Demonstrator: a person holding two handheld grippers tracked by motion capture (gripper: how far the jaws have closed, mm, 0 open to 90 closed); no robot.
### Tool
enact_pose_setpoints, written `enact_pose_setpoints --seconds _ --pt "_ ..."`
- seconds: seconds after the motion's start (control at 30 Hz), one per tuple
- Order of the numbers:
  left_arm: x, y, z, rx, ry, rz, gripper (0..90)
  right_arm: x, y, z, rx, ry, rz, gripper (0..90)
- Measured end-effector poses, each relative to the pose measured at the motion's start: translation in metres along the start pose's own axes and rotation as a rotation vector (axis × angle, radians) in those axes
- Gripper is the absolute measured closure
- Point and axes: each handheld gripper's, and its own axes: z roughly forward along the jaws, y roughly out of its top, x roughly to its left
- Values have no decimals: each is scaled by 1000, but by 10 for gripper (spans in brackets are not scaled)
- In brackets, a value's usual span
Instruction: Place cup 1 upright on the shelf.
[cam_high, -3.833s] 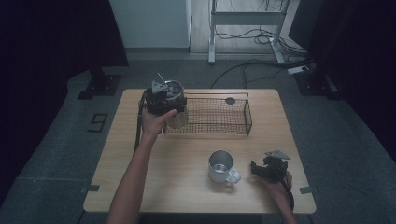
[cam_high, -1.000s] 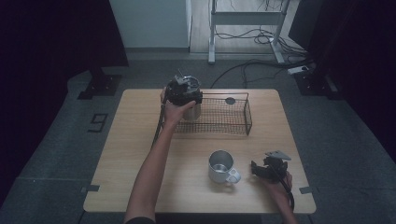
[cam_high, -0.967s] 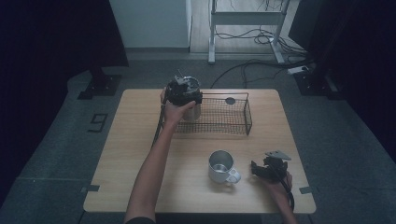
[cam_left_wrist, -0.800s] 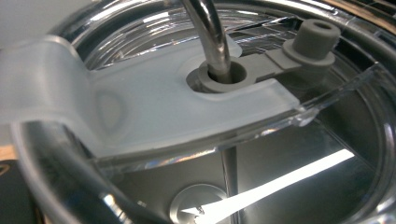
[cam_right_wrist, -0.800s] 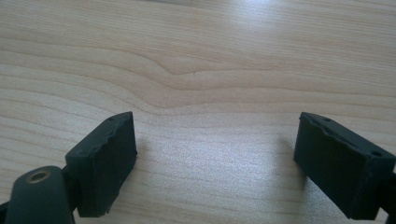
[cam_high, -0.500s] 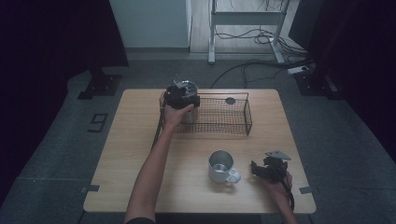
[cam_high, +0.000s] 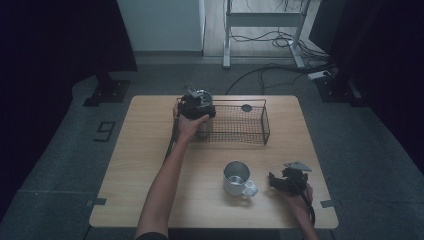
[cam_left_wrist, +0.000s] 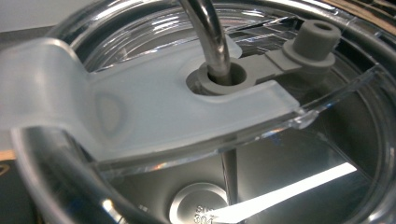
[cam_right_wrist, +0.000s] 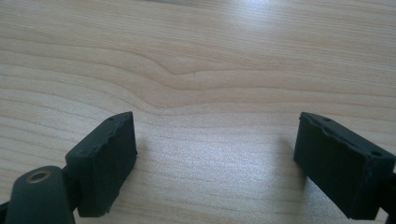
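On the wooden table (cam_high: 150, 150), at the left end of the wire basket (cam_high: 250, 131), the left gripper (cam_high: 192, 107) holds a steel tumbler (cam_high: 204, 100) with a clear lid and a metal straw. The step in hand looks like setting this tumbler into the basket; it sits at the basket's near-left corner, but whether its base already rests on the wire floor or hangs just above it I cannot tell from the high view.

In the left gripper view the clear lid (cam_left_wrist: 196, 116), its frosted flap and the metal straw (cam_left_wrist: 208, 37) are pressed right up to the camera, and the steel floor of the tumbler shows below. The jaws themselves are out of sight there, so their grip has to be judged from the high view, where they seem to be pinching the tumbler near its rim.

The next move calls for seating the tumbler upright on the basket floor before letting go, so that it does not tip on the wires.

A steel mug (cam_high: 237, 177) stands near the front edge, handle turned toward the right gripper (cam_high: 280, 181). That gripper rests on the table just beside it, jaws spread wide over bare wood with nothing between them.
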Motion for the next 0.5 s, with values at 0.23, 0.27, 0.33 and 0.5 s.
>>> enact_pose_setpoints --seconds 0.23,0.27,0.33,0.5 --pt "-2 -4 5 12 15 0 40 0 0 0 0 0 -1 126" --pt "-2 -4 6 12 15 -4 40 0 0 0 0 0 -1 127" --pt "-2 -5 7 22 20 2 39 0 0 0 0 -1 0 126" --pt "-4 -8 10 29 17 4 35 0 0 0 0 0 0 127"
